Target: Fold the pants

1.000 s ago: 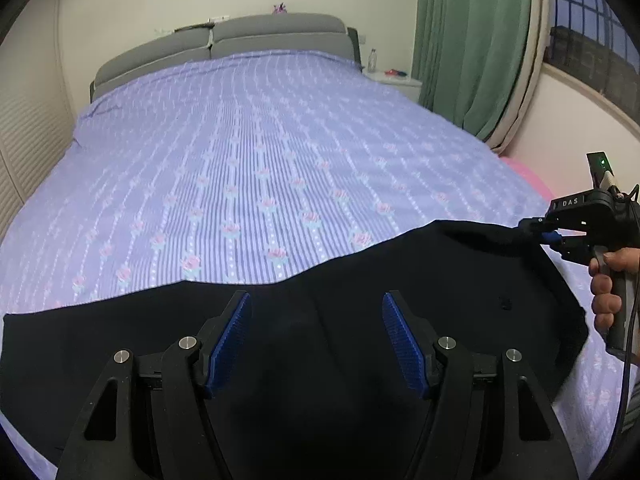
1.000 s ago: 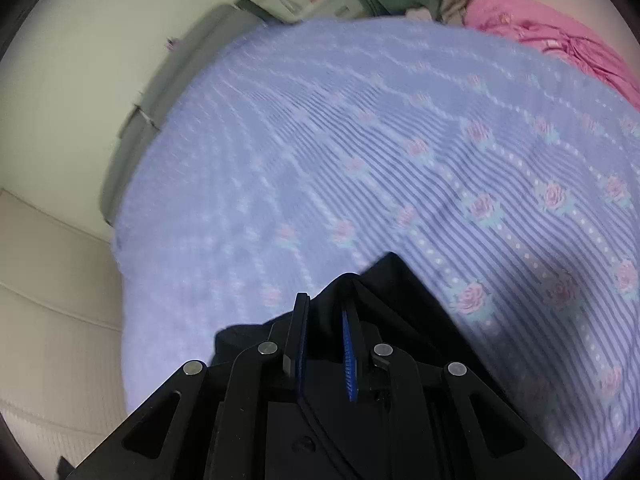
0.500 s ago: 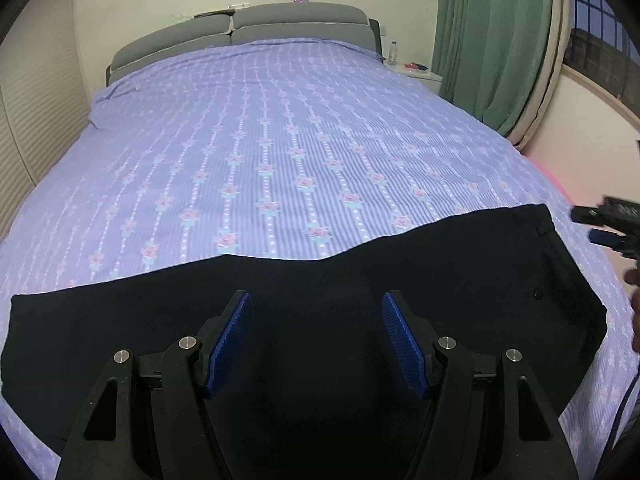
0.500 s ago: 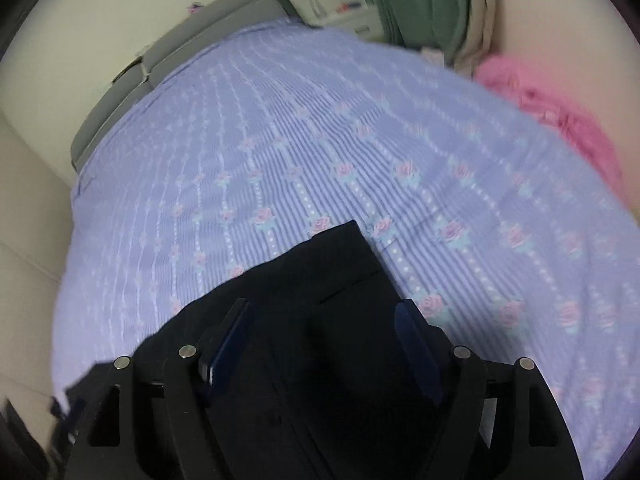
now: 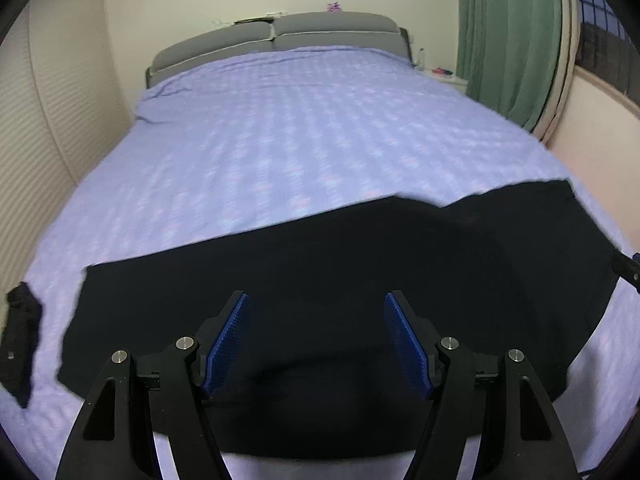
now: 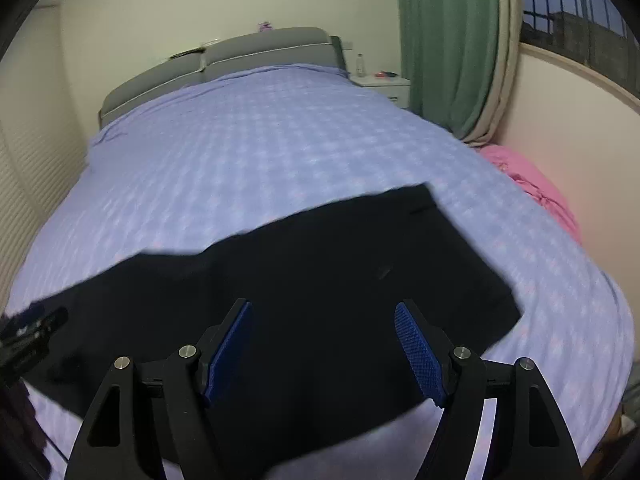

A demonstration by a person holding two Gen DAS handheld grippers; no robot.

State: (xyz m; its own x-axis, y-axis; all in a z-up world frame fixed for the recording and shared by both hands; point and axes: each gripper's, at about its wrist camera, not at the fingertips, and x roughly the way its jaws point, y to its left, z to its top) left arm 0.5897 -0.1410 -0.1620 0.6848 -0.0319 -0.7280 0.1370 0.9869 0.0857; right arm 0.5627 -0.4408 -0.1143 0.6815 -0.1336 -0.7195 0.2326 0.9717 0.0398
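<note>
Black pants lie spread flat across the near end of the bed, legs to the left and waist to the right; they also show in the right wrist view. My left gripper is open and empty, raised above the middle of the pants. My right gripper is open and empty above the waist end. The tip of the right gripper shows at the right edge of the left wrist view. The left gripper shows at the left edge of the right wrist view.
The bed has a lilac flowered sheet and a grey headboard. A small dark cloth lies at the bed's left edge. A pink blanket lies right of the bed. Green curtains and a nightstand stand at the far right.
My right gripper let go of the pants' waist corner, opened and pulled back. The pants now lie flat. Both grippers have lifted and drawn back from the bed.
</note>
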